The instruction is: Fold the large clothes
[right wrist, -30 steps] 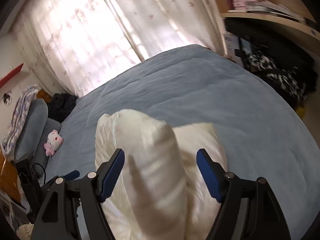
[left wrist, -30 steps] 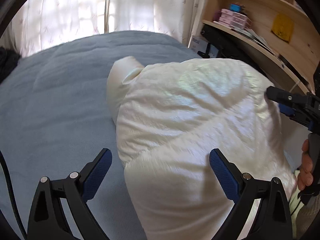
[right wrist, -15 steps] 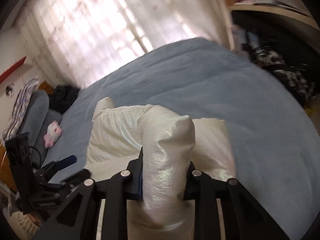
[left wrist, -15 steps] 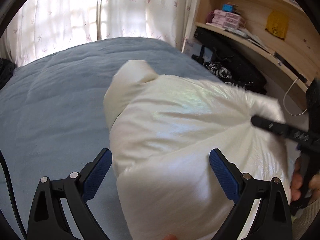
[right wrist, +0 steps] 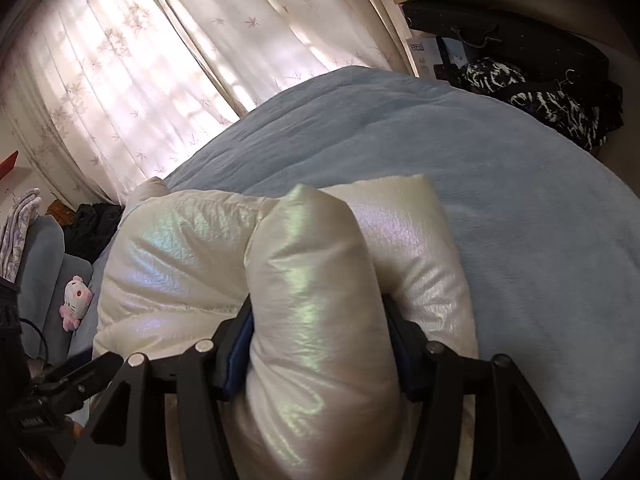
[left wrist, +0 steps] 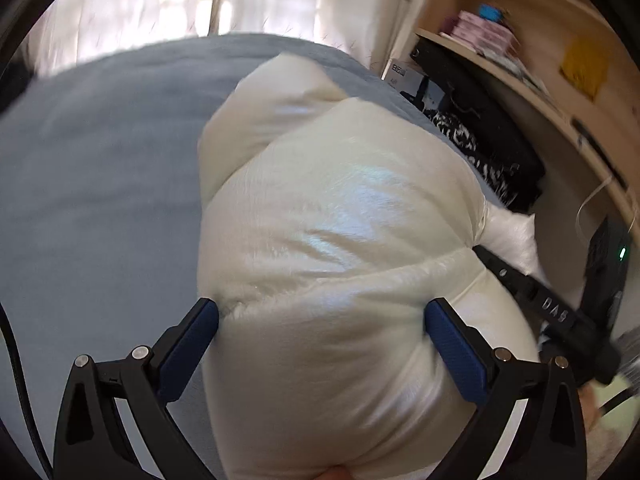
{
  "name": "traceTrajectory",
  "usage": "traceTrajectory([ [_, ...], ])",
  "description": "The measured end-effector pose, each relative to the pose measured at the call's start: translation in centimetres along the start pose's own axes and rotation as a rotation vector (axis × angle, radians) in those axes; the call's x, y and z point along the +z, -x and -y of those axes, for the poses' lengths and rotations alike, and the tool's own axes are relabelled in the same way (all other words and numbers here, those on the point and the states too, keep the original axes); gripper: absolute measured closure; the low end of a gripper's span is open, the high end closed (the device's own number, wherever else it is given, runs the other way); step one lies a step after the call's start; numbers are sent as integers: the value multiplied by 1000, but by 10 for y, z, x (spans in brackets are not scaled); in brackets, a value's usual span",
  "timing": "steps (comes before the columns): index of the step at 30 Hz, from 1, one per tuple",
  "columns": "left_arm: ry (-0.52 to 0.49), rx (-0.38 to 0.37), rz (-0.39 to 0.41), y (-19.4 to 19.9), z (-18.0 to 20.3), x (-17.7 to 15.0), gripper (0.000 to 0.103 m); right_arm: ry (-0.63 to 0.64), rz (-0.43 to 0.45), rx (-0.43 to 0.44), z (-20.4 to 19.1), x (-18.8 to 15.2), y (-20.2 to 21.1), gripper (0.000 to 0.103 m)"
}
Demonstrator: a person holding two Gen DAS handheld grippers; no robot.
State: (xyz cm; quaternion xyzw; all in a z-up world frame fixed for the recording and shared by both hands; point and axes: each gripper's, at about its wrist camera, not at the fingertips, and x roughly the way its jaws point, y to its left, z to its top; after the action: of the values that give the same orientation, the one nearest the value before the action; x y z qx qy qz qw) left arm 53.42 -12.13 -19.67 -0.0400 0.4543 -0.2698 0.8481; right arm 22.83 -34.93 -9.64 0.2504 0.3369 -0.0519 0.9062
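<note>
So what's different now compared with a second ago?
The right gripper clamped a puffy roll of the shiny white padded jacket, then its jaws eased wider, pads touching it, and carried it down toward the blue bedspread. The left gripper stayed wide open around the bulk.

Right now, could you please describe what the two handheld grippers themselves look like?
The left gripper and the right gripper match: matte black angular linkage arms joined by round silver rivets, ending in fingers faced with ribbed blue pads. The right gripper's black arm, seen from the left wrist camera, bears pale lettering. A thin black cable runs along the left view's edge.
</note>
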Motion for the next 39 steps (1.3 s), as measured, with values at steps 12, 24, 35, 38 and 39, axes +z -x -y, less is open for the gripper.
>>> traceTrajectory([
  [12, -53, 27, 49, -14, 3, -20, 0, -21, 35, 32, 7, -13, -15, 44],
  [24, -52, 34, 30, -21, 1, -23, 0, -28, 16, 33, 9, -15, -22, 44],
  [35, -21, 7, 18, -26, -6, -27, 0, -38, 6, 48, 13, -15, -27, 44],
  [38, -20, 7, 16, -27, -6, -26, 0, -40, 3, 49, 14, -14, -28, 44],
  [39, -19, 7, 16, -27, -6, -26, 0, -40, 3, 49, 14, -14, -28, 44],
])
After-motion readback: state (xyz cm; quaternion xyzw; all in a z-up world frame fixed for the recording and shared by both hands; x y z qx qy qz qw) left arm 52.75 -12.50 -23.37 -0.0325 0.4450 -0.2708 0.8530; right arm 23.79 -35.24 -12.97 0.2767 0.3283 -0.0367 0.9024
